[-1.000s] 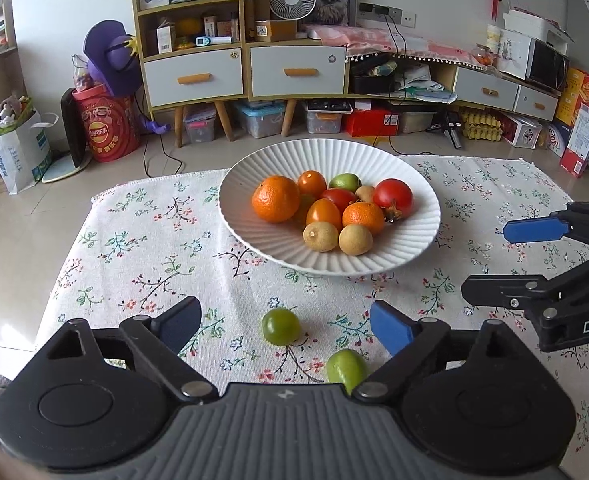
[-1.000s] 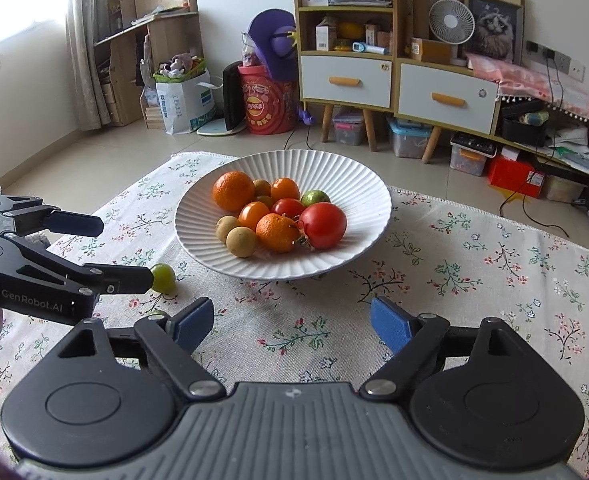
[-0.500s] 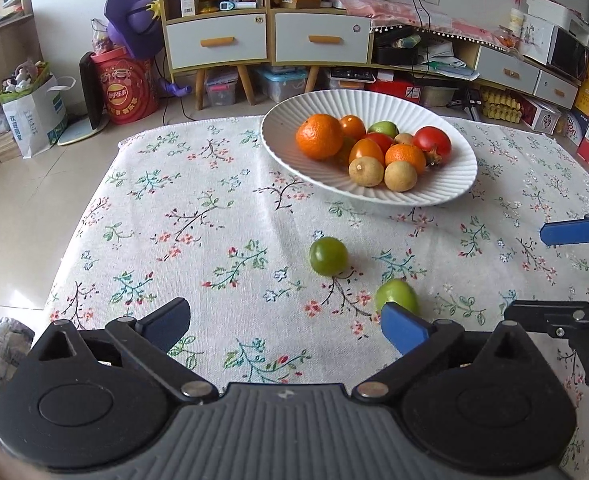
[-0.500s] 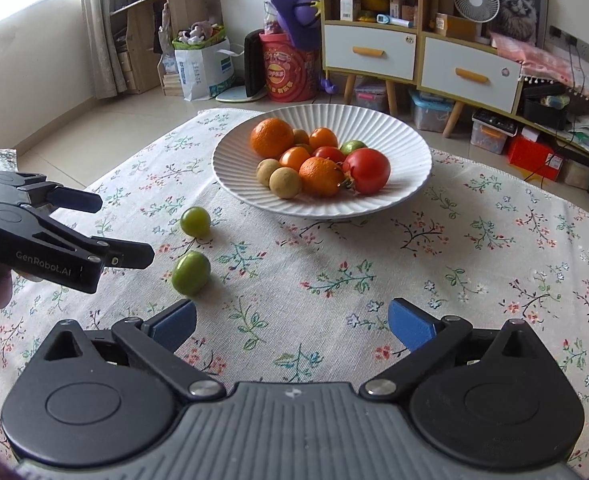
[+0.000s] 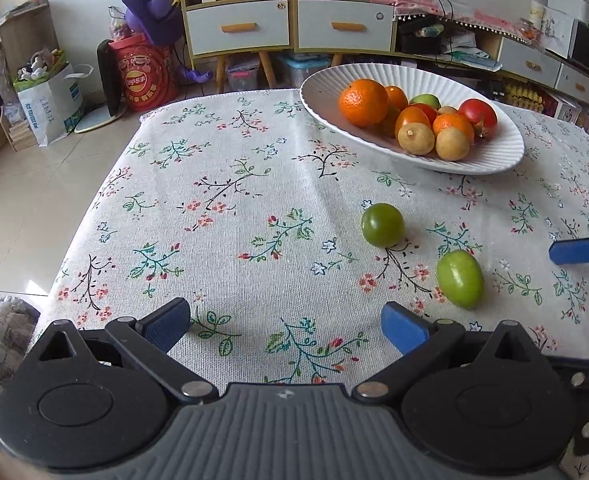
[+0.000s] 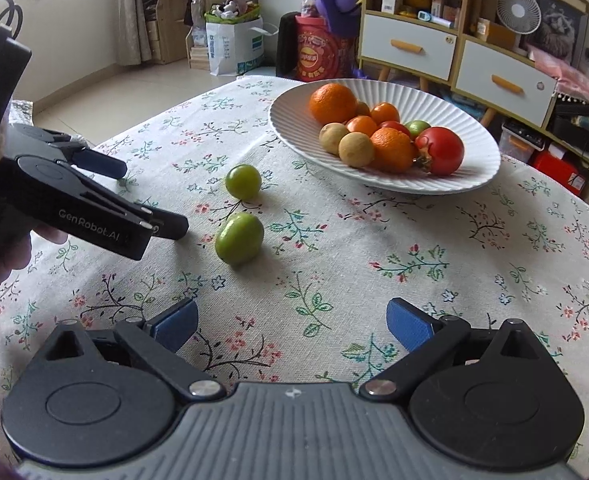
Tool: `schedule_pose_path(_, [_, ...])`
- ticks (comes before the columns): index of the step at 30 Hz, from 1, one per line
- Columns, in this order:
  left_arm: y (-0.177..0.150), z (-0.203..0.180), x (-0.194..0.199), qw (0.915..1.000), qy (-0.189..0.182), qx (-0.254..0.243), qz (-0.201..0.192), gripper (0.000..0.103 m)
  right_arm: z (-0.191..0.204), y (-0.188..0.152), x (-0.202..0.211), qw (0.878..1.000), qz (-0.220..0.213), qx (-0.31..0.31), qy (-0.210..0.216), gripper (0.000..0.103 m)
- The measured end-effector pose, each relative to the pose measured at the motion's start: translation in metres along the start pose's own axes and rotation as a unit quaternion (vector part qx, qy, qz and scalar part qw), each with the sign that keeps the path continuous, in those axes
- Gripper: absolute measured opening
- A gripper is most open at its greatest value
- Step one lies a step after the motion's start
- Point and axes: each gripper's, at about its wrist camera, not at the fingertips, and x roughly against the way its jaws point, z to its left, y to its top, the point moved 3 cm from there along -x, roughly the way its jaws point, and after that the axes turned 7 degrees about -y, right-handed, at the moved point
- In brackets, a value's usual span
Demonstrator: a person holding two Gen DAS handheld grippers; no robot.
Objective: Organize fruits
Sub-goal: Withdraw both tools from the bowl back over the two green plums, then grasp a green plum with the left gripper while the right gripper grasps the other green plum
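Observation:
A white ribbed plate (image 5: 326, 96) (image 6: 474, 136) holds oranges, a red tomato, brown round fruits and one green fruit. Two green fruits lie loose on the floral tablecloth: a round one (image 5: 382, 225) (image 6: 243, 182) and a larger oval one (image 5: 460, 279) (image 6: 239, 239). My left gripper (image 5: 286, 326) is open and empty, low over the cloth, left of both green fruits; it also shows in the right wrist view (image 6: 150, 200). My right gripper (image 6: 292, 326) is open and empty, nearer than the oval fruit. One right fingertip (image 5: 574, 250) shows at the left view's right edge.
The tablecloth (image 5: 234, 208) ends at the left over tiled floor. Behind the table stand drawer cabinets (image 5: 294, 28), a red drum (image 5: 142, 80), a paper bag (image 5: 50, 100) and a fan (image 6: 518, 12).
Both grippers have pulled back from the plate and dropped lower. The plate now sits farther off and to the right. The two green fruits have not moved on the cloth.

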Motion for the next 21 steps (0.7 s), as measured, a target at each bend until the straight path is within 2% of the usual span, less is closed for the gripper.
schedule_pose_path(4, [0.001, 0.000, -0.002, 0.9999, -0.004, -0.001, -0.017, 0.098, 0.011, -0.001, -0.003, 1.000, -0.008, 0.010, 0.003, 0.098])
schedule_pose_path(7, [0.002, 0.000, -0.006, 0.9997, -0.008, 0.006, -0.023, 0.098, 0.016, 0.001, -0.004, 1.000, -0.017, 0.009, 0.005, 0.090])
schedule_pose_path(10, [0.005, 0.001, -0.008, 0.9995, -0.009, 0.011, -0.027, 0.098, 0.020, 0.004, -0.004, 1.000, -0.026, 0.010, 0.008, 0.080])
schedule_pose_path(15, [0.007, -0.003, -0.011, 0.9993, -0.010, 0.011, -0.035, 0.098, 0.026, 0.009, -0.004, 0.999, -0.038, 0.012, 0.007, 0.056])
schedule_pose_path(21, [0.013, -0.008, -0.016, 0.9993, -0.012, 0.011, -0.033, 0.098, 0.030, 0.013, -0.004, 0.999, -0.043, 0.020, 0.014, 0.035])
